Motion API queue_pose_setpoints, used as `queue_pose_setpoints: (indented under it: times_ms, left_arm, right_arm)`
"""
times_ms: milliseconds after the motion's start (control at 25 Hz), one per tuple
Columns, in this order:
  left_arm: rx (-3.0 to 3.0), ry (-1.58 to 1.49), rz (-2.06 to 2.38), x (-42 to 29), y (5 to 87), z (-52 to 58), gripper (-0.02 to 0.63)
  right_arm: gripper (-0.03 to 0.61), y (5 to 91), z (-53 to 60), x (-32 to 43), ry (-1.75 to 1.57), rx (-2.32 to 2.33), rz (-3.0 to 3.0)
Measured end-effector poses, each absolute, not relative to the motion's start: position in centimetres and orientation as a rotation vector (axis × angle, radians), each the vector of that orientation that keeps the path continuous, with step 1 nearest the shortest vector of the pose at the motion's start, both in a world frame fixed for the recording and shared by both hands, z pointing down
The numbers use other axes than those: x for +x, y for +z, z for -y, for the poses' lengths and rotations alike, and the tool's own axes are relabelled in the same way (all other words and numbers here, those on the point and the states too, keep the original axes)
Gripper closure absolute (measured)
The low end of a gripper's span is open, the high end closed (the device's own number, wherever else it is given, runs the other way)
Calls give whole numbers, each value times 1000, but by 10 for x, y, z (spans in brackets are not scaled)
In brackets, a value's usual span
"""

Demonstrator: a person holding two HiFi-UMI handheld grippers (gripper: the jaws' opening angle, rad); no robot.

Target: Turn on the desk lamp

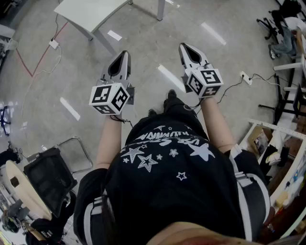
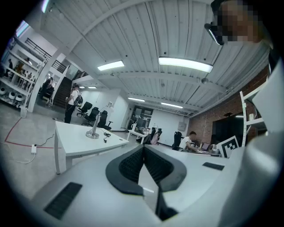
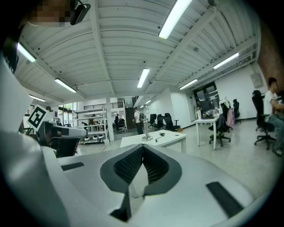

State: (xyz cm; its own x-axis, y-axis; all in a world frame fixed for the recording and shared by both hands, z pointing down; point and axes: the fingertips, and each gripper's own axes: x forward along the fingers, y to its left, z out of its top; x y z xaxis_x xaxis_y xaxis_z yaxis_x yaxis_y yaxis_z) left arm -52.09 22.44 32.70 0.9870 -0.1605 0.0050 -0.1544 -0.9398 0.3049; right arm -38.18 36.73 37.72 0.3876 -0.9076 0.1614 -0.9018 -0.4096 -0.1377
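Observation:
The desk lamp, a silver pole on a round base, stands on a white table some way ahead in the left gripper view. In the right gripper view the lamp stands on the same table. The head view shows only a corner of the table, at the top left, and no lamp. My left gripper and right gripper are held side by side over the floor, well short of the table. Both are shut, with nothing between their jaws.
A power strip with a cable lies on the floor to the right, another to the left by a red floor line. A black chair stands at my lower left, shelving at my right. Office chairs and people are far off.

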Motion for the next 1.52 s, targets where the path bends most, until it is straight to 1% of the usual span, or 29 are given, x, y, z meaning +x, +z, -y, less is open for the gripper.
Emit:
queue_pose_setpoints:
  times_ms: [400,840,1000,1280,1520]
  left_arm:
    - [2834,-38,302,-466,329,-192,603]
    - [2813,-17,439,-331,324,-143,601]
    - [2814,-24,477,-288,318,-131,601]
    - [2833,-22,528,-233,310,-119,602]
    - [2825,-14,554,-211,315,-106,601]
  right_arm:
    - [572,388,-326,-308,-346,-2535,-1713]
    - [572,380,-262,-158,-360,-2439,-1816]
    - [572,372,-244,-116,-356,-2395,-1851]
    - [572,372,-224,-58,-366,-2346,-1897]
    - [572,381,-210,-38,-392,-2330,-1907]
